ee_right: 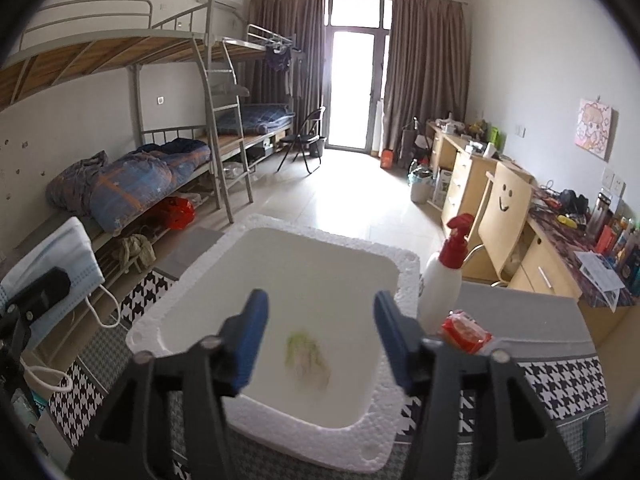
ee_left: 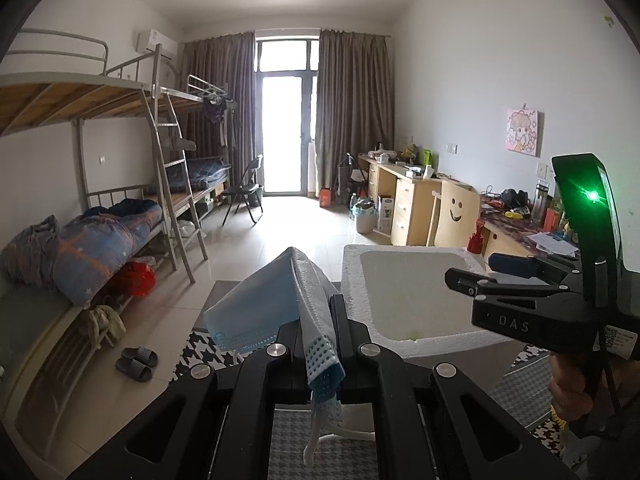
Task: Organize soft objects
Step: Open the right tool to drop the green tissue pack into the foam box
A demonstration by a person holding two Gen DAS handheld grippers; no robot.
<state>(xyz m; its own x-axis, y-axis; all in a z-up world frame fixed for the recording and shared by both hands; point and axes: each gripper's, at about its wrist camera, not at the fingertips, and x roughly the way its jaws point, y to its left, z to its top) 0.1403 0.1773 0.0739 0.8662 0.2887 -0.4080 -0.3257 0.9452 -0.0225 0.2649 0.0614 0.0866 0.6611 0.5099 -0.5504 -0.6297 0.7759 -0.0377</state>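
Note:
My left gripper (ee_left: pixel 316 312) is shut on a blue face mask (ee_left: pixel 260 308), held in the air left of the white foam box (ee_left: pixel 400 344). The mask folds over the fingers, its ear loops hang down. In the right wrist view the mask (ee_right: pixel 60 256) and left gripper (ee_right: pixel 40 292) are at the far left. My right gripper (ee_right: pixel 316 340) is open and empty, its blue pads over the near part of the foam box (ee_right: pixel 256 412). The box holds only a greenish stain (ee_right: pixel 306 354). The right gripper (ee_left: pixel 480 276) also shows in the left wrist view over the box's right rim.
A white spray bottle with red trigger (ee_right: pixel 442 276) and a red wipes pack (ee_right: pixel 466 330) stand right of the box on a houndstooth-cloth table (ee_right: pixel 556 388). Bunk beds (ee_right: pixel 132 184) line the left wall, desks (ee_right: pixel 472 176) the right.

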